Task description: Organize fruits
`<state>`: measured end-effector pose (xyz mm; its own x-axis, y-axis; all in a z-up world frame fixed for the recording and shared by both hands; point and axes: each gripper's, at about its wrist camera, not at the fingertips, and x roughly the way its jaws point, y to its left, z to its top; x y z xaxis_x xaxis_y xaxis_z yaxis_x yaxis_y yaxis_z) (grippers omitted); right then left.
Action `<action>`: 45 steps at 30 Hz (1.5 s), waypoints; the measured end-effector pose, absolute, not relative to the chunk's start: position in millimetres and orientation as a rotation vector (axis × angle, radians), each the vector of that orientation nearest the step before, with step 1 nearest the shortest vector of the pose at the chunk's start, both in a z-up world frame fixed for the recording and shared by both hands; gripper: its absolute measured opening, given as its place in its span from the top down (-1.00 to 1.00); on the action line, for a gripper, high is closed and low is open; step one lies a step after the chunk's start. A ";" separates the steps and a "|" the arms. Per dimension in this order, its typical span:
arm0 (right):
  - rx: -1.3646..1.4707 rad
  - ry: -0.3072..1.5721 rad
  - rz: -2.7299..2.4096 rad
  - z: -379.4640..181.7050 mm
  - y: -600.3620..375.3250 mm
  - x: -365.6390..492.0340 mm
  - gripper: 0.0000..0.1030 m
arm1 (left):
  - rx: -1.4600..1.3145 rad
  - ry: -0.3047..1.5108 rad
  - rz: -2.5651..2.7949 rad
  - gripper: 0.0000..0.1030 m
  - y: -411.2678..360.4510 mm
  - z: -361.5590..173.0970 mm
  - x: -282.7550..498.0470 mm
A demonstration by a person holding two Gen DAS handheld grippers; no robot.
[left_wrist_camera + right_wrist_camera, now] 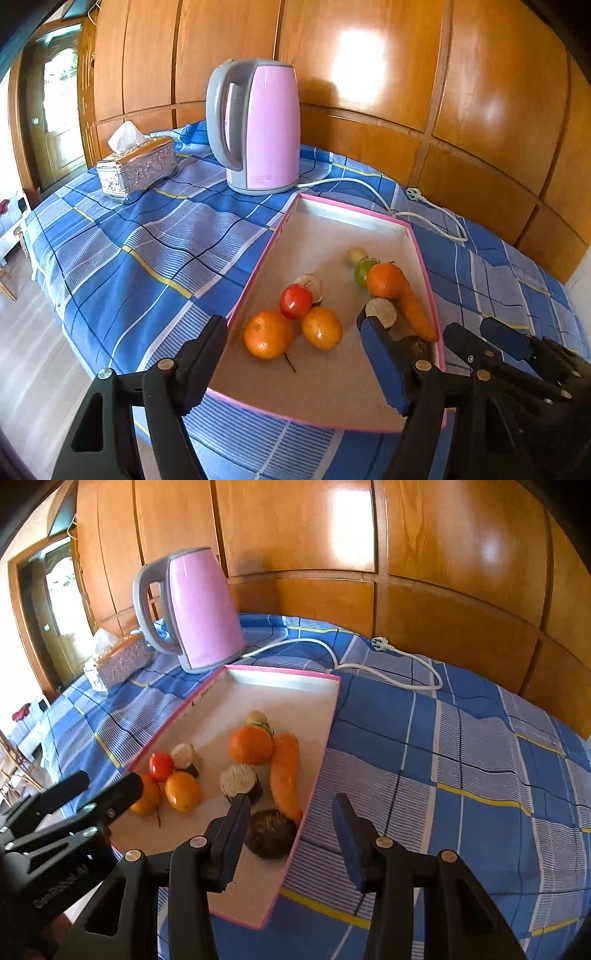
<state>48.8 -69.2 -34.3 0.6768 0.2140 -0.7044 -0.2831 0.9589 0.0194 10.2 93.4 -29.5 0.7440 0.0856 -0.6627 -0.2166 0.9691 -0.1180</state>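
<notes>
Both grippers are open with nothing between the fingers. The left gripper [295, 354] hangs over the near end of the pink-rimmed tray [373, 216], and the right gripper [291, 834] straddles the tray's right wall. All the fruit sits inside the tray: two oranges [268, 334] touching a red tomato [295, 301] on the left side, a carrot [285, 775] along the right wall, and a dark round thing [271, 834] by the right gripper's left finger. A pink kettle [264, 125] and a tissue box [136, 168] stand on the blue checked cloth [147, 251] behind.
</notes>
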 end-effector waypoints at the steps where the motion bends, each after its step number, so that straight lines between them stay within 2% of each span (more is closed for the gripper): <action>1: -0.093 0.777 0.276 -34.5 -69.7 47.5 0.09 | -0.192 0.713 0.167 -0.49 92.9 -29.3 8.6; 11: -0.098 0.756 0.264 -31.2 -70.4 39.8 0.09 | -0.190 0.690 0.175 -0.56 91.9 -24.3 -2.9; 45: -0.109 0.741 0.279 -30.6 -65.5 34.3 0.09 | -0.179 0.671 0.179 -0.58 93.5 -17.4 -9.7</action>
